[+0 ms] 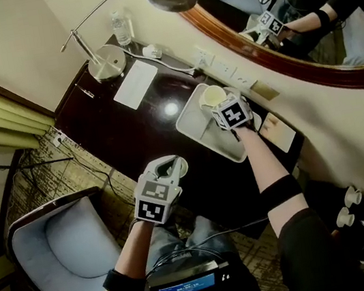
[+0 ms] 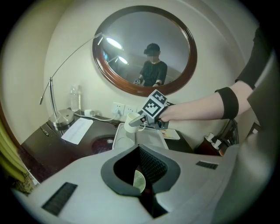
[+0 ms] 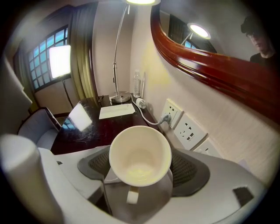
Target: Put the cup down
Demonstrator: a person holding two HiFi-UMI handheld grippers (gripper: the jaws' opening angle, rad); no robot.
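On the dark desk [image 1: 94, 118], the right gripper [image 1: 220, 104] gripped the white cup [image 3: 140, 153], tilted over the tray [image 1: 196, 126]; the left gripper [image 1: 173, 168] sat shut and empty; set-down seemed pending, needing a level lowering, then wider jaws.

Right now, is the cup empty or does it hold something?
Empty: the right gripper view looks straight into the cup and shows only its bare pale inside.
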